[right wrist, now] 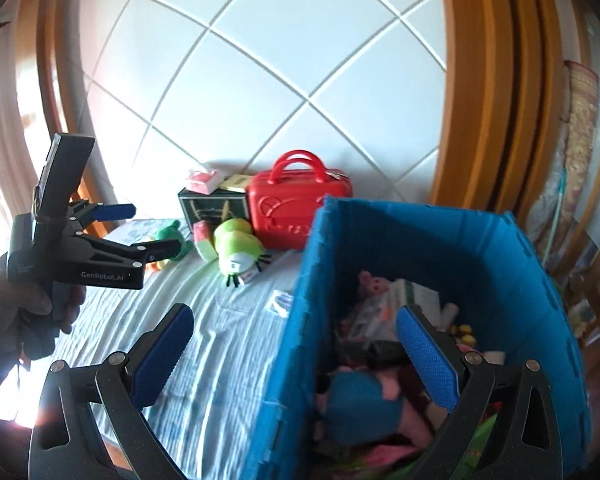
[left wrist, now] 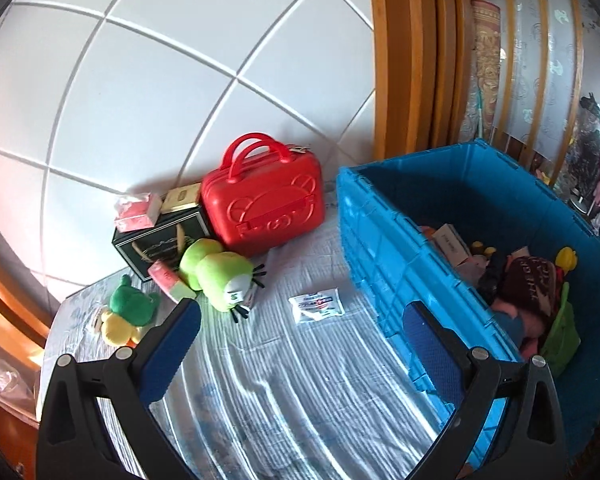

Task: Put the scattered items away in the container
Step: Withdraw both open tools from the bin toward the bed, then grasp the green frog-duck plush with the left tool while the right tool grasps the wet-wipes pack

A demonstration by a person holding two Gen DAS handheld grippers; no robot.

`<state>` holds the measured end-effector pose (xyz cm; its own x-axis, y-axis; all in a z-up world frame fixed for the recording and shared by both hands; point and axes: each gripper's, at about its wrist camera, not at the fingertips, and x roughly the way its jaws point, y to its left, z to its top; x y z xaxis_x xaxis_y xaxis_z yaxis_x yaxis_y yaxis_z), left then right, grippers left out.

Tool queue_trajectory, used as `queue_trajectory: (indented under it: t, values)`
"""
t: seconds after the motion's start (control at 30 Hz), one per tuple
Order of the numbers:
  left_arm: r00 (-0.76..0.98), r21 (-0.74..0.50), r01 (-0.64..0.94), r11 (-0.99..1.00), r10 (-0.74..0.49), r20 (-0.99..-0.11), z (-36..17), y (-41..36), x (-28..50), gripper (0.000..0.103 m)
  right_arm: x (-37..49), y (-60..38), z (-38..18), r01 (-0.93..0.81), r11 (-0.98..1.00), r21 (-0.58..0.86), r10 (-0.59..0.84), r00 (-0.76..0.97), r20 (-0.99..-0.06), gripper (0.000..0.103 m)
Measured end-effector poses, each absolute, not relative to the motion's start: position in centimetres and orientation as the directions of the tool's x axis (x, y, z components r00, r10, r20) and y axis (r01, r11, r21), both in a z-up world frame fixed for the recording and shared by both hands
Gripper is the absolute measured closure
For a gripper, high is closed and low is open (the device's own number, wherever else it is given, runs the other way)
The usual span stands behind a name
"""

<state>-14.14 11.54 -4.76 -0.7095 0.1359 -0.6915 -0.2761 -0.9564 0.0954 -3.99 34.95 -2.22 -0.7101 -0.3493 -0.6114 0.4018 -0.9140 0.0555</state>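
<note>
Both my tongs gape empty: the left tongs [left wrist: 300,344] beside the blue crate [left wrist: 384,248], my right tongs [right wrist: 296,344] over its rim.

The left gripper [right wrist: 156,232], seen from the right wrist camera, is showing "GenRobot.AI" in pale letters on its black body. In the blue container [left wrist: 384,248], a dark maroon cloth [left wrist: 532,284] is showing pale lettering beginning "THE GR"; the rest is unreadable. Print on the white packet [left wrist: 318,305] on the bed is too small to read.
</note>
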Motion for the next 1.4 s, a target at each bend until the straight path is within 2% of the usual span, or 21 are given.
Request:
queue_trajectory:
  t: [0.37,0.57,0.8,1.07,1.4]
  values:
    - [-0.684,0.067,-0.160,-0.985,0.061,-0.727,-8.1,-1.5,-15.2,0.000,-4.9,23.6,-5.3,0.477,-0.878,0.034,-0.383,-0.659,-0.647,0.000]
    - [-0.665,0.059,-0.115,-0.992,0.033,-0.746,-10.9,-8.1,-16.6,0.000,-6.7,18.4,-8.9,0.460,-0.888,0.010,-0.340,-0.640,-0.689,0.000]
    - [-0.663,0.097,-0.066,-0.993,-0.029,-0.748,-14.7,-13.8,-19.3,0.000,-11.2,13.6,-15.9,0.422,-0.906,-0.021,-0.265,-0.607,-0.749,0.000]
    - [-0.649,0.163,-0.030,-0.986,-0.105,-0.754,-22.7,-19.5,-25.4,0.000,-18.5,12.1,-26.1,0.312,-0.950,-0.033,-0.149,-0.542,-0.827,0.000]
    - [-0.667,0.231,-0.054,-0.972,-0.137,-0.732,-31.9,-24.0,-34.4,0.000,-28.2,12.5,-34.2,0.155,-0.981,-0.114,-0.001,-0.596,-0.803,0.000]
